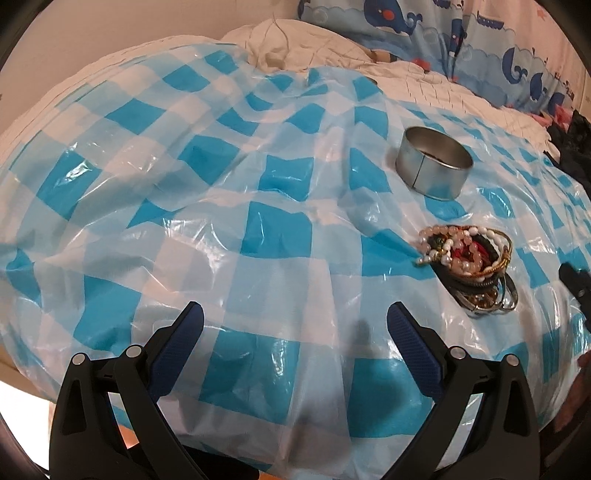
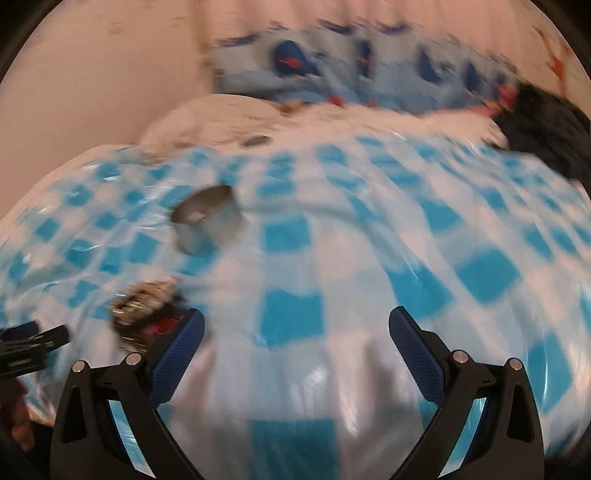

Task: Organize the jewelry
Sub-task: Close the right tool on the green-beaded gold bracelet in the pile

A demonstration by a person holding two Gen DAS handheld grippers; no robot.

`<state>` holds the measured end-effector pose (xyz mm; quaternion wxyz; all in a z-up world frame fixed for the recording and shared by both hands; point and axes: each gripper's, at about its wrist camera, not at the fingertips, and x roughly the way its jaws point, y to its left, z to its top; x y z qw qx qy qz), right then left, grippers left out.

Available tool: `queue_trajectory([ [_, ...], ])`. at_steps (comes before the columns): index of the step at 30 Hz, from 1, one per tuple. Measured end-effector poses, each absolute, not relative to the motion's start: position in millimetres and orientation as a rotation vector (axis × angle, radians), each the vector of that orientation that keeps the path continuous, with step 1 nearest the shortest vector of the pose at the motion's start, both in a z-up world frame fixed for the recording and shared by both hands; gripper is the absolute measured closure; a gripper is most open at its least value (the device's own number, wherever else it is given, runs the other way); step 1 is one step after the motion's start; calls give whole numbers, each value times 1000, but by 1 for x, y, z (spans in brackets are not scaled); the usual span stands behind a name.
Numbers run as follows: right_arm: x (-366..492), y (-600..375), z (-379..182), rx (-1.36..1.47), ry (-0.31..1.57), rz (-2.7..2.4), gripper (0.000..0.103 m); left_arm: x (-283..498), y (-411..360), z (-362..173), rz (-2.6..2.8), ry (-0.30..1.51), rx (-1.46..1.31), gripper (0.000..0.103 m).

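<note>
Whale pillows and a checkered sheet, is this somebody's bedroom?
Probably a bedroom, yes. The whale-print bedding lies against the wall, a white quilt is below it, and the blue checkered plastic sheet covers what looks like a bed.

A bed fills both views, spread with a glossy plastic sheet [image 1: 229, 206] checked in blue and white, creased and catching soft indoor light. Beneath and behind it lies a rumpled white quilt [image 1: 295, 40], bunched up toward the far side. Against the pale wall [image 2: 92, 74] rests bedding printed with blue whales [image 1: 424, 22] and waves on a light blue ground. A dark heap of cloth [image 2: 546, 122] sits at the right edge of the bed (the right wrist view is heavily blurred)
</note>
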<state>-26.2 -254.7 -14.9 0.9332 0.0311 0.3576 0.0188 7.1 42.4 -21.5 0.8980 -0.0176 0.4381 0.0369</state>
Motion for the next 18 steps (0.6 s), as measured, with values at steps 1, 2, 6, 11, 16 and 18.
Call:
queue_trajectory([
  [1,-20,-251,-10,58,751,102,7,8,42,-21,76,906,-35,7],
  [2,-14,-247,-9,43,760,139,7,10,40,-21,75,906,-32,7],
  [6,1,-245,1,150,771,350,8,14,30,-19,54,900,-10,7],
  [11,26,-235,-11,223,866,489,45,15,21,-19,42,905,8,7],
  [16,47,-227,-32,356,959,594,72,17,18,-18,28,912,8,7],
  [18,49,-228,-34,392,965,612,88,17,16,-17,19,911,11,7],
])
